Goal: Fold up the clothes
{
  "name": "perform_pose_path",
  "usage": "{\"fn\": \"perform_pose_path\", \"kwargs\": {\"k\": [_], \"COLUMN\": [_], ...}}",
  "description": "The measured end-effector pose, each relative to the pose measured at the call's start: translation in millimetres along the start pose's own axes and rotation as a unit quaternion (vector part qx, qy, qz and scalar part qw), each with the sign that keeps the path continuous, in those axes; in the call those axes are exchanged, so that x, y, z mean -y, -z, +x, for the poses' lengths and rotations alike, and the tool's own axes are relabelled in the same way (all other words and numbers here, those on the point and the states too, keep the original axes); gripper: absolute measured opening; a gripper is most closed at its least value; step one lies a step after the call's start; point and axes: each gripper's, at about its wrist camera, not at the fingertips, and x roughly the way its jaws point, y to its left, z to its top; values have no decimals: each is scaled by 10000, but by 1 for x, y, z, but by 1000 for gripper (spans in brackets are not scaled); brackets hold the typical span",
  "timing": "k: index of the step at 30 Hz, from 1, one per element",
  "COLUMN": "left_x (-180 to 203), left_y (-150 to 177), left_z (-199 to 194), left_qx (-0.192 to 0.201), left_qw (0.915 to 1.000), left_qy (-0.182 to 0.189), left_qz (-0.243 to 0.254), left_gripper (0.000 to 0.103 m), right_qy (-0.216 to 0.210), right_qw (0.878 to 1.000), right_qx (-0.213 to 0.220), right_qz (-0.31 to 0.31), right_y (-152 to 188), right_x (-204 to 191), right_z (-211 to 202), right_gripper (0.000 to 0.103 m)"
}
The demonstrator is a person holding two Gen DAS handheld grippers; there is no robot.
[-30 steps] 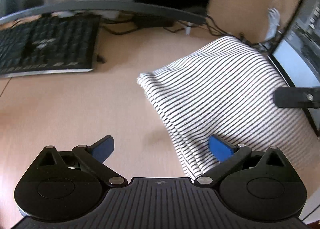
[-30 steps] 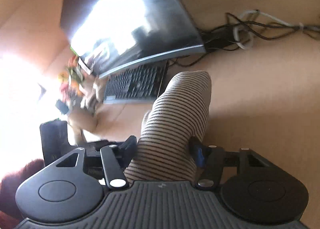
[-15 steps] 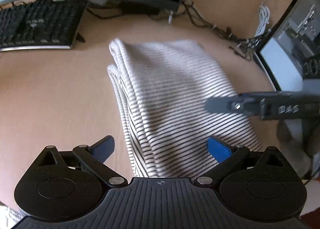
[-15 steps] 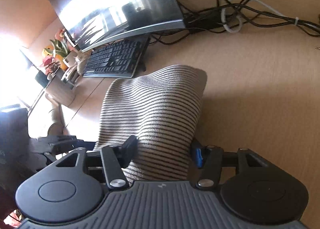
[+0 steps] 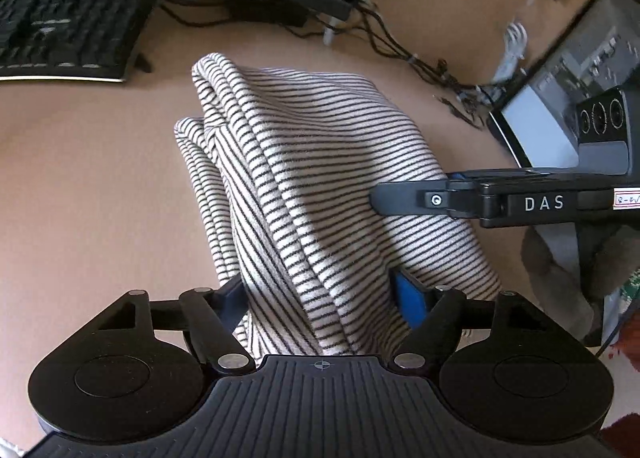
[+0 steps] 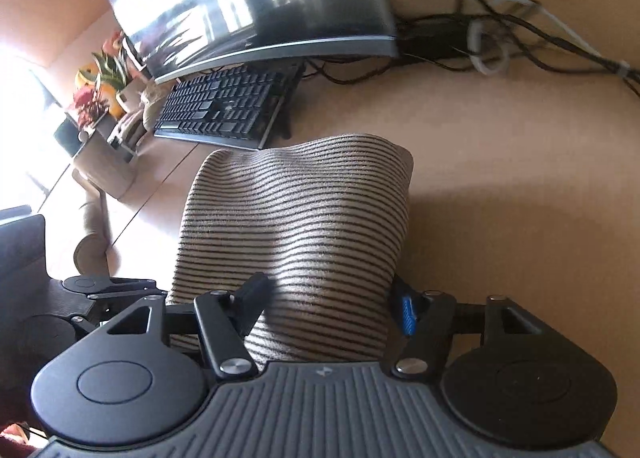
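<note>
Striped garment [image 5: 320, 177] folded on desk [image 5: 100, 197] — bunched between both grippers' fingers, left [image 5: 320, 294] closing, right [image 6: 326, 306] easing apart.

Soft ribbed striped cloth [image 5: 320, 177] on a smooth matt wooden desk [image 5: 80, 197]; glossy monitor [image 6: 256, 1] behind.

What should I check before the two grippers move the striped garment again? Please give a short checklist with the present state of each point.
1. Striped garment lies between the left gripper fingers, whose jaws have just been closing: ok.
2. Left pads press the cloth firmly: cannot tell.
3. Garment fills the right gripper, whose jaws have just been opening: ok.
4. Fold edges line up: not ok, one layer sticks out at the left.
5. Keyboard is apart from the garment: ok.
6. Cables are apart from the garment: ok.
</note>
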Motion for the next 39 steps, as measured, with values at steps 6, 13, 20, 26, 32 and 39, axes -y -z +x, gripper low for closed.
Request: {"fn": "perform_pose_path", "kwargs": {"k": [6, 13, 20, 26, 32, 39], "left_x": [-55, -96, -104, -102, -109, -112], "left_y": [-11, -26, -29, -31, -27, -19], "left_z": [-14, -20, -19, -17, -15, -9], "left_qx": [272, 489, 443, 360, 433, 605], "left_qw": [9982, 9956, 9968, 9982, 9970, 9885], "left_qy": [-108, -139, 54, 94, 310, 963], "left_qz": [-520, -791, -666, -479, -570, -1000], "left_gripper": [78, 78, 80, 80, 81, 82], "right_qy": [99, 131, 12, -260, -500, -257], "right_qw": [9976, 9953, 9988, 9993, 9963, 9988], "right_qx": [-6, -26, -53, -98, -219, 286], "right_qz": [-689, -960, -495, 260, 657, -315], "right_y": [-36, -66, -63, -36, -14, -26], "right_x": [-47, -69, -52, -36, -40, -67], "right_z": [49, 82, 75, 61, 53, 3], "right_gripper": [64, 65, 74, 77, 59, 52]}}
